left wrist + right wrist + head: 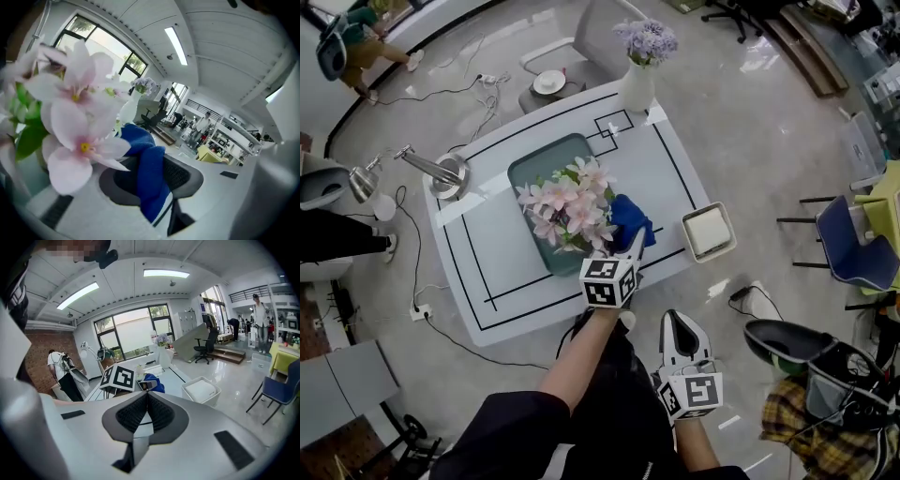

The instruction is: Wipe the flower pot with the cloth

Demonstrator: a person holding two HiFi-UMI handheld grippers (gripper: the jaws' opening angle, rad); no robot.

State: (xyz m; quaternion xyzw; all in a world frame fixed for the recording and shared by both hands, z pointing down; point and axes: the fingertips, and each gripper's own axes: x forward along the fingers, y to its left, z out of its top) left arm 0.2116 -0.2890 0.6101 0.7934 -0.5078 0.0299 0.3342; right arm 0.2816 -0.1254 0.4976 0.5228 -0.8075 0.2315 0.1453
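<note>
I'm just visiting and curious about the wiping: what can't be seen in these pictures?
Flower pot: head view, buried under pale pink blossoms; whether the blue fabric cloth touches it cannot be told.
Left gripper: in its own view that cloth covers where its fingers meet.
Right gripper view: the left gripper's black-and-white marker cube blocks the plant's base.

Left arm stretched forward, forearm bare, dark sleeve bunched at the elbow. At its end, left gripper (634, 246) out over the near edge of the counter (487, 281), jaws clamped on the blue cloth (150, 178). Held back off the counter's near edge, close to the body: right gripper (677, 323), jaws pressed together, nothing between.
</note>
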